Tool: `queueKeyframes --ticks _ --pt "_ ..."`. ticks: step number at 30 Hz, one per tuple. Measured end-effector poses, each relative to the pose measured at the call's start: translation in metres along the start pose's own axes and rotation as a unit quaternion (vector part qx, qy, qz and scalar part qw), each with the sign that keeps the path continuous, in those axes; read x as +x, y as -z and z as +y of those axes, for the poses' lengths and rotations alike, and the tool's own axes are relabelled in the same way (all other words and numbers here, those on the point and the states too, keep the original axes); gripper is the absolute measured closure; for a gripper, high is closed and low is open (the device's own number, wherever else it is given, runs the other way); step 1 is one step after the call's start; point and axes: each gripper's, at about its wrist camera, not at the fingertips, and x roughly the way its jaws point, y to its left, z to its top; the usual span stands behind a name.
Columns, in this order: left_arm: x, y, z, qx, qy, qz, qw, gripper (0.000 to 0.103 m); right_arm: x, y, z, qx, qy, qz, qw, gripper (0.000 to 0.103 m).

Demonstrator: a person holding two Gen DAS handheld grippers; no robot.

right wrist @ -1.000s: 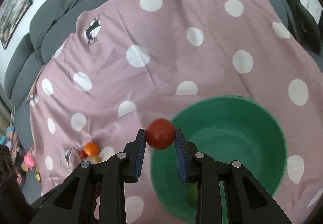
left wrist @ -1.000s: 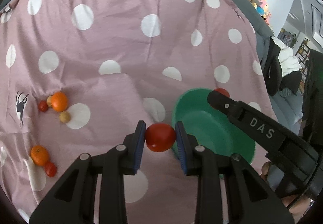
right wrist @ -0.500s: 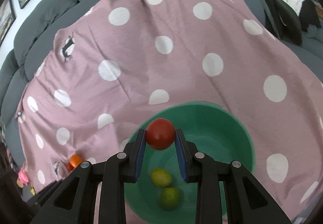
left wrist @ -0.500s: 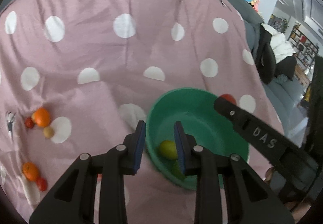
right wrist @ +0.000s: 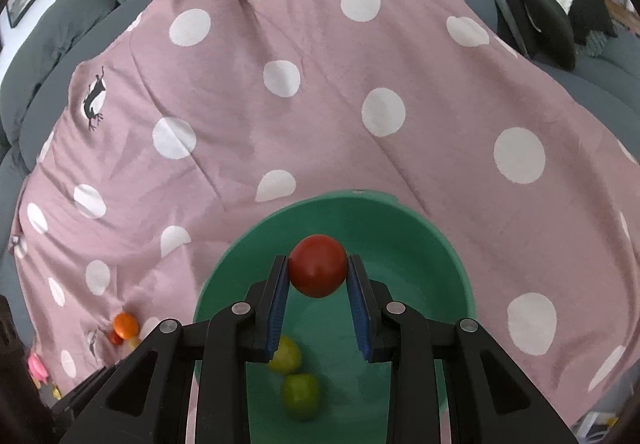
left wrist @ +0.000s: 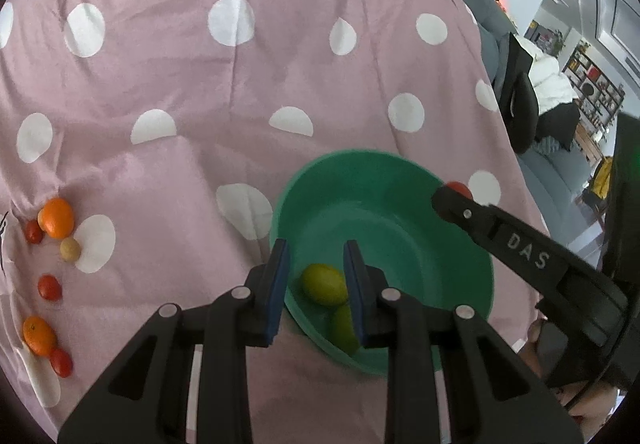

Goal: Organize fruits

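From the left wrist, the left gripper (left wrist: 315,276) has its blue jaws pulled in with nothing between them, over the near edge of the green bowl (left wrist: 384,172), where two yellow-green fruits (left wrist: 324,284) lie, and more little orange and red fruits (left wrist: 58,218) sit far off to the left on the pink spotted blanket (left wrist: 240,84). The right gripper (left wrist: 452,196) reaches in over the far rim with white letters "DAS" on its side. From the right wrist, the right gripper (right wrist: 318,272) is clamped on a red tomato (right wrist: 318,266) above the bowl (right wrist: 440,244).
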Motion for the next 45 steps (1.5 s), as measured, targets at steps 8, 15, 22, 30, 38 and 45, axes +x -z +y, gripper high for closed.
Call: queueKeyframes --ticks 8,15,22,30,38,45 --pt "-0.028 0.002 0.056 -0.056 -0.071 -0.025 0.9955 0.075 0.002 0.000 -0.002 0.001 -0.009 0.008 1.000 0.073" --pt "-0.070 0.013 0.169 -0.188 -0.203 -0.052 0.9595 0.074 0.008 0.010 0.037 -0.050 -0.064 0.032 0.996 0.073" --pt "-0.074 0.027 0.245 -0.274 -0.230 -0.033 0.9330 0.075 0.020 0.035 0.109 -0.124 -0.135 0.069 0.981 0.073" --pt "-0.046 0.026 0.271 -0.299 -0.218 0.001 0.9290 0.075 0.064 0.065 0.183 -0.189 -0.186 0.114 0.957 0.073" --pt "-0.017 0.023 0.285 -0.316 -0.204 0.027 0.9263 0.074 0.100 0.080 0.189 -0.197 -0.163 0.133 0.958 0.073" --pt "0.001 0.024 0.295 -0.320 -0.213 0.034 0.9226 0.074 0.097 0.079 0.187 -0.196 -0.169 0.125 0.958 0.073"
